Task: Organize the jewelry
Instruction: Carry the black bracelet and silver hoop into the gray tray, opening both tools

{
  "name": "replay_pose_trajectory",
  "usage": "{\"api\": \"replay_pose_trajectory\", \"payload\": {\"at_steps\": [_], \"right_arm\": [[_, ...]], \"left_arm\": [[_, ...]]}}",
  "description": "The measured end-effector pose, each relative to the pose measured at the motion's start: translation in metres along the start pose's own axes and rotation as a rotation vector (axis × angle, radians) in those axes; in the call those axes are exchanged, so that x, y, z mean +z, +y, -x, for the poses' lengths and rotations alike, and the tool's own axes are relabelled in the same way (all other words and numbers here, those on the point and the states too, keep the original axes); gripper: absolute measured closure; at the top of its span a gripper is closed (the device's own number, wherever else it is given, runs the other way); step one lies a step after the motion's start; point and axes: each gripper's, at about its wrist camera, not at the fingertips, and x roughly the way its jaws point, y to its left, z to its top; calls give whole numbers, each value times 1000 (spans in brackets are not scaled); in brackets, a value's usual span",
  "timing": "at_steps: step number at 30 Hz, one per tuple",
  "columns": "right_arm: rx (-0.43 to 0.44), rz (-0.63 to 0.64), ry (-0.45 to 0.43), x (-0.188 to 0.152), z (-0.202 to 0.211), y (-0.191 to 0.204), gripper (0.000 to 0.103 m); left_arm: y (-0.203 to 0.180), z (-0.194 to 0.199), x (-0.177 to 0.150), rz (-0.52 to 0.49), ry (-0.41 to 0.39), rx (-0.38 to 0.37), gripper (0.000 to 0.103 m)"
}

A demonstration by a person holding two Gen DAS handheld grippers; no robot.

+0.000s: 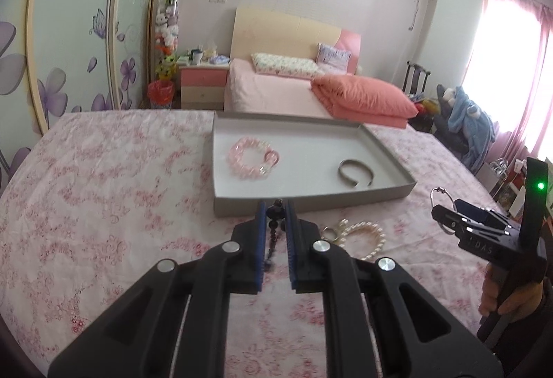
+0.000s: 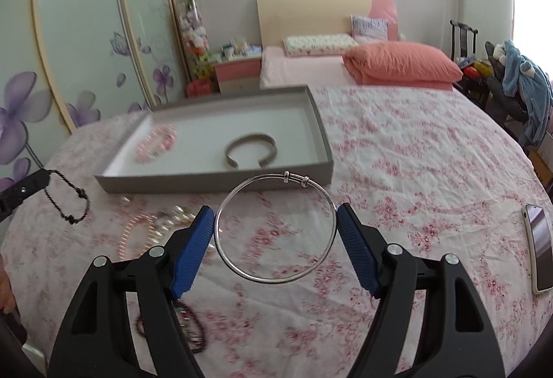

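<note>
A grey tray [image 1: 311, 200] [image 2: 214, 181] lies on the floral bedspread and holds a pink bead bracelet [image 1: 250, 156] [image 2: 155, 143] and a grey open cuff [image 1: 356, 172] [image 2: 250, 149]. My left gripper [image 1: 275, 205] is shut on a dark beaded bracelet [image 1: 276, 222], just before the tray's near wall; the bracelet hangs from it in the right wrist view [image 2: 69, 201]. My right gripper [image 2: 274, 222] is shut on a thin silver bangle [image 2: 276, 229] [image 1: 440, 205], held above the bedspread near the tray's near right corner. A pearl bracelet [image 1: 366, 236] [image 2: 162, 222] lies on the bedspread.
A phone [image 2: 541, 250] lies on the bedspread at the right. A dark mixed-bead bracelet [image 2: 188, 326] lies under my right gripper's left finger. A second bed with a salmon quilt [image 1: 363, 98] stands behind. A wardrobe lines the left wall.
</note>
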Motion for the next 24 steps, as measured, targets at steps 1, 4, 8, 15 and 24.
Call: {"api": "replay_pose_trajectory", "payload": {"at_steps": [1,4,8,15,24], "right_arm": [[6,1,-19,1,5,3,30],[23,11,-66,3,19,11,30],[40,24,-125,6,36,20,30],[53,46,-235,12,63,32,30],[47,65,-316,16,80,38,30]], "left_arm": [[-3,4,2,-1,-12,-5,92],[-8,11,4,-6,-38,-10,92],[-14,22,7,-4,-71,-14,92],[-21,38,13,26,-125,-4,92],[-31,52,20,20,-182,10,92]]}}
